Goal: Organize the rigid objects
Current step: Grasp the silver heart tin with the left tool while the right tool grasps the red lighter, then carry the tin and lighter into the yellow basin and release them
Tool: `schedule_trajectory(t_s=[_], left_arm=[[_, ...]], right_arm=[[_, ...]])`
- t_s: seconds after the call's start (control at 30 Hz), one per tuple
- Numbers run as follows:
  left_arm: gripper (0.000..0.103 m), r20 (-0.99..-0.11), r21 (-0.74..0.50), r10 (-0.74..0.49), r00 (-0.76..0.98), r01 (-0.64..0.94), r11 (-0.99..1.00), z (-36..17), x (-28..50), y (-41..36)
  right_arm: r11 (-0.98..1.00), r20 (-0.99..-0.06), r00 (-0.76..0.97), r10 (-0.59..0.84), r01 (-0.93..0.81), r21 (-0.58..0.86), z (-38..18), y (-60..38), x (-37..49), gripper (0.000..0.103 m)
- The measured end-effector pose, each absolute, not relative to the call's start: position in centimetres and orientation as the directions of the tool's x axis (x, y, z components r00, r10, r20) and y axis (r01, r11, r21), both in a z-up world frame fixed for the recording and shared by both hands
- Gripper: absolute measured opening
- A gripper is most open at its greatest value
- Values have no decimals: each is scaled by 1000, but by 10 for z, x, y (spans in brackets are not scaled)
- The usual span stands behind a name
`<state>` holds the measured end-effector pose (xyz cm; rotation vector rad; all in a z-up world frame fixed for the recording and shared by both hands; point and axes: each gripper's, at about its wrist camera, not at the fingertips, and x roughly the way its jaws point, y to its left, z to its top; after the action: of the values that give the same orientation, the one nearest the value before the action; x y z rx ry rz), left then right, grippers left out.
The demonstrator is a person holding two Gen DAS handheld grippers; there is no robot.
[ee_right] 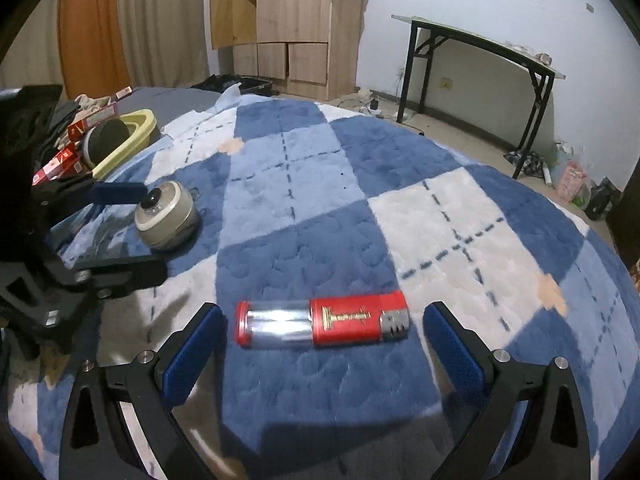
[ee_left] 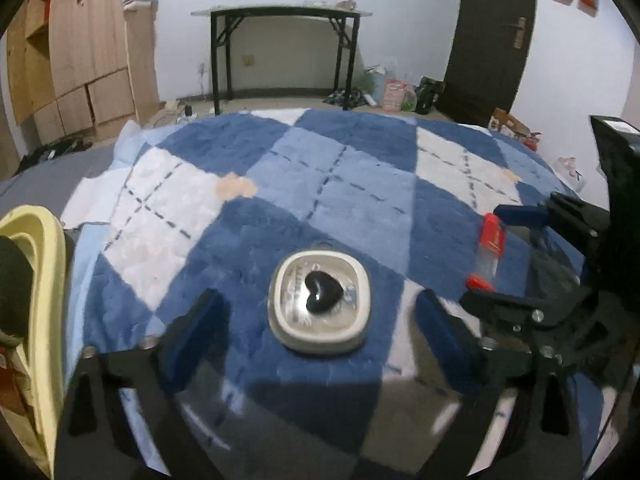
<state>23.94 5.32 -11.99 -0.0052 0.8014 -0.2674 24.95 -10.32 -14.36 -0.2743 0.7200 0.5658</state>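
A round cream container [ee_left: 320, 308] with a black heart on its lid lies on the blue and white checked blanket [ee_left: 360, 184]. My left gripper [ee_left: 319, 298] is open around it, one blue pad on each side, neither touching. The right wrist view shows the same container [ee_right: 166, 216] between the left gripper's [ee_right: 154, 230] fingers. A red lighter [ee_right: 320, 324] with a clear end lies crosswise on the blanket [ee_right: 320, 200]. My right gripper [ee_right: 322, 312] stands open with a pad off each end of it. In the left wrist view the lighter [ee_left: 491, 240] sits between the right gripper's [ee_left: 496, 256] fingers.
A yellow tray [ee_left: 44, 240] [ee_right: 146, 120] holding a dark round thing sits at the blanket's left edge, with red boxes [ee_right: 60, 164] beside it. Beyond the blanket stand a black folding table [ee_left: 280, 12], a wooden wardrobe [ee_right: 292, 20] and a dark door [ee_left: 492, 32].
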Motion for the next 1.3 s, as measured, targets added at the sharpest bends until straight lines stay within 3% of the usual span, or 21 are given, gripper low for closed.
schedule_trajectory(t_s=[0.07, 0.13, 0.3, 0.5, 0.77, 0.87, 1.07, 1.3], left_arm=[[73, -707, -103, -223, 671, 214, 971, -121, 240, 53], [50, -706, -91, -207, 678, 203, 975, -120, 239, 52], [49, -719, -71, -185, 670, 193, 979, -111, 229, 51], [49, -701, -49, -161, 695, 178, 983, -65, 179, 80], [50, -691, 23, -25, 722, 56, 998, -5, 113, 174], [50, -695, 7, 64, 716, -83, 997, 8, 100, 221], [49, -693, -110, 141, 707, -297, 949, -2, 91, 285], [50, -722, -137, 101, 684, -284, 949, -23, 112, 311]], right_arm=[[815, -691, 609, 389, -577, -50, -145, -102, 249, 94], [811, -686, 613, 392, -582, -57, -145, -101, 247, 83], [818, -670, 637, 381, -570, -77, -141, -101, 238, 83], [822, -622, 643, 447, -570, 2, -115, -110, 208, 83], [729, -588, 590, 553, -685, -2, -69, -48, 139, 83], [690, -571, 572, 589, -724, -14, -49, -15, 116, 83], [596, -586, 510, 630, -801, -56, -23, 60, 99, 83], [534, -638, 455, 621, -842, -80, -27, 131, 115, 83]])
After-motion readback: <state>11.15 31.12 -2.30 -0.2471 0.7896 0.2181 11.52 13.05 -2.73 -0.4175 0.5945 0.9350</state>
